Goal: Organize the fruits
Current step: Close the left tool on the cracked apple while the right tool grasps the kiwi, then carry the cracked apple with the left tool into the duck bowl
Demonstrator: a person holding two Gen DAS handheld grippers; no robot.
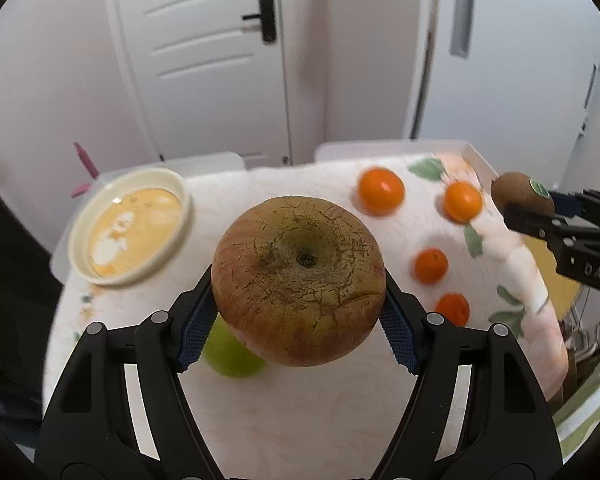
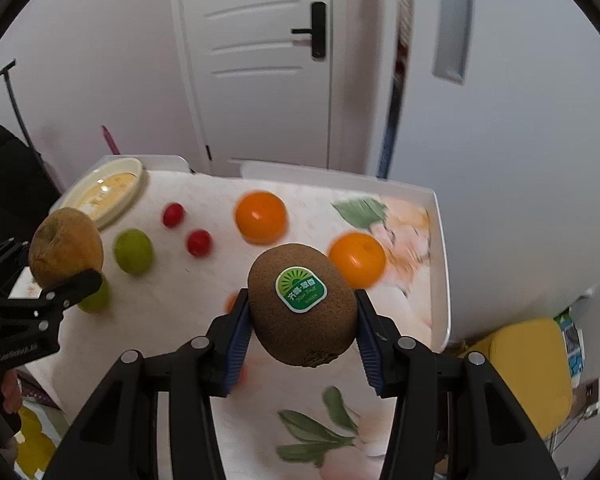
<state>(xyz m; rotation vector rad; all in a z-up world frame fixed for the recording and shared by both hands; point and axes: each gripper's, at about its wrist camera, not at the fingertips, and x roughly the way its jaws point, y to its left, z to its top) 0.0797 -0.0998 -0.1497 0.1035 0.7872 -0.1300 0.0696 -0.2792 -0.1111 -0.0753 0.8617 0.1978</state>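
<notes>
My left gripper (image 1: pixel 298 280) is shut on a russeted red-brown apple (image 1: pixel 300 248), held above the table with both blue pads pressing its sides. The right wrist view shows that apple (image 2: pixel 64 248) and the left gripper (image 2: pixel 60 276) at the left. My right gripper (image 2: pixel 302 294) is shut on a brown kiwi (image 2: pixel 284 332) with a green sticker, also off the table. In the left wrist view the kiwi (image 1: pixel 516 190) and the right gripper (image 1: pixel 532 208) are at the right edge. Oranges (image 2: pixel 262 218) (image 2: pixel 357 259), green fruits (image 2: pixel 133 251) and red cherry tomatoes (image 2: pixel 199 243) lie on the cloth.
A cream bowl (image 1: pixel 180 184) with a yellow inside stands at the table's far left corner. The table carries a white floral cloth inside a raised white rim (image 2: pixel 440 260). A yellow stool (image 2: pixel 528 368) stands to the right, a white door behind.
</notes>
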